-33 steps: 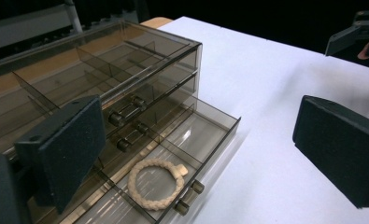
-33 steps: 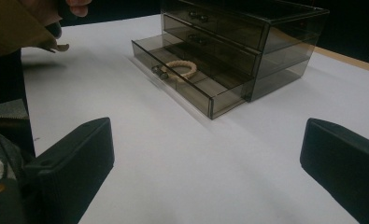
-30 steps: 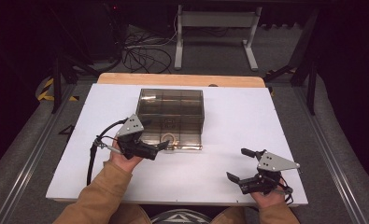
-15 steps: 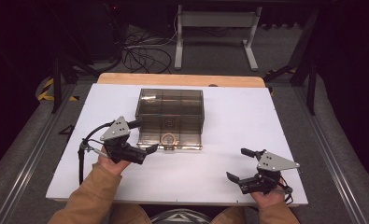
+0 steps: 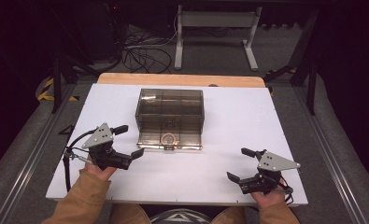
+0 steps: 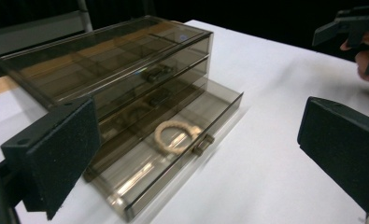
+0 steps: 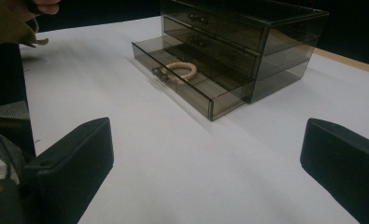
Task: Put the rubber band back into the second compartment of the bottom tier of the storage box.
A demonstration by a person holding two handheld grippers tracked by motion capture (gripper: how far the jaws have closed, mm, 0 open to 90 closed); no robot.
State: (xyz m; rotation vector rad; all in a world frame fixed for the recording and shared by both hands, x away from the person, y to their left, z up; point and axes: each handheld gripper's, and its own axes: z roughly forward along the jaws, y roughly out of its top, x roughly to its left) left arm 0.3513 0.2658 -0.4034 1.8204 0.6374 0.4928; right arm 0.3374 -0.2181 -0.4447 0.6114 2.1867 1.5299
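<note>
A smoky clear drawer box (image 5: 170,112) (image 6: 102,70) (image 7: 247,32) stands mid-table. Its bottom drawer (image 5: 169,140) (image 6: 173,154) (image 7: 191,84) is pulled out, and a pale braided ring (image 5: 168,138) (image 6: 175,136) (image 7: 181,70) lies inside it. My left gripper (image 5: 129,141) (image 6: 196,154) is open, to the left of the drawer and apart from it, with nothing between its jaws. At the table's front right my right gripper (image 5: 241,164) (image 7: 205,158) is held open and empty, well away from the box.
The white tabletop (image 5: 238,116) has free room on both sides of the box. A wooden strip (image 5: 182,80) runs along its far edge. Cables (image 5: 140,56) and a metal stand (image 5: 215,28) lie on the floor beyond.
My left gripper has drawn back from the drawer front, moving left and toward the person. The right gripper has stayed put.
</note>
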